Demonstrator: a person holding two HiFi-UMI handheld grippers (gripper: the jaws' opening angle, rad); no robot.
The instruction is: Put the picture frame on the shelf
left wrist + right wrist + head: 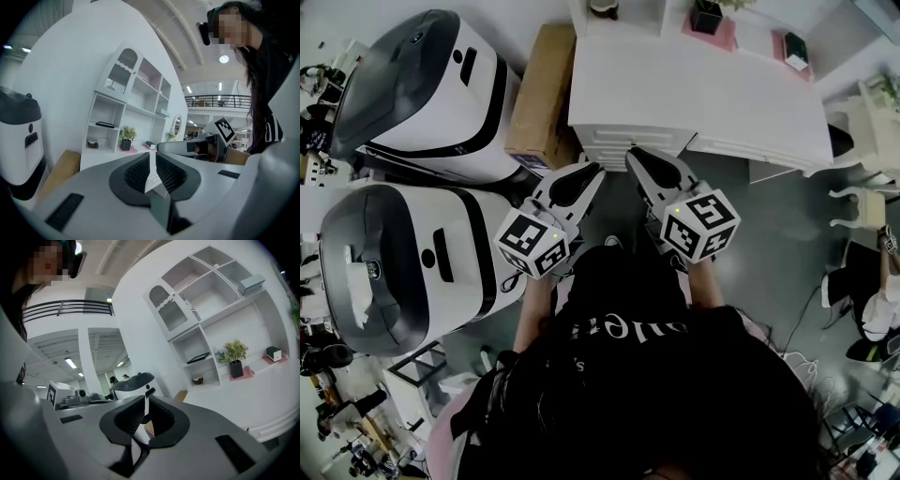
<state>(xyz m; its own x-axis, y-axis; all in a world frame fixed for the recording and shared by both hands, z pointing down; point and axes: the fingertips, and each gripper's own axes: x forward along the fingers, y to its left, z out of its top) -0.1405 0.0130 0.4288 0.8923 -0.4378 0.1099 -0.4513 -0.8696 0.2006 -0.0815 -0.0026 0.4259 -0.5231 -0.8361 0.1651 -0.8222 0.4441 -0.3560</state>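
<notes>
Before white shelf unit (694,94): left gripper (592,170) and right gripper (633,156), each with jaws closed, empty (dark picture frame (198,357) lies in a lower-left compartment).

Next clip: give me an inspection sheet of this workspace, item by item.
surface: white cabinet top, bare at the front.
job's things: picture frame lying flat in a shelf compartment.
clutter: potted plant, small box, small bowl-like item.
grippers: left tool and right tool both shut, empty.
cables: thin cable on the floor at right.
surroundings: two white-and-black machines, cardboard box, a person at the right edge.
</notes>
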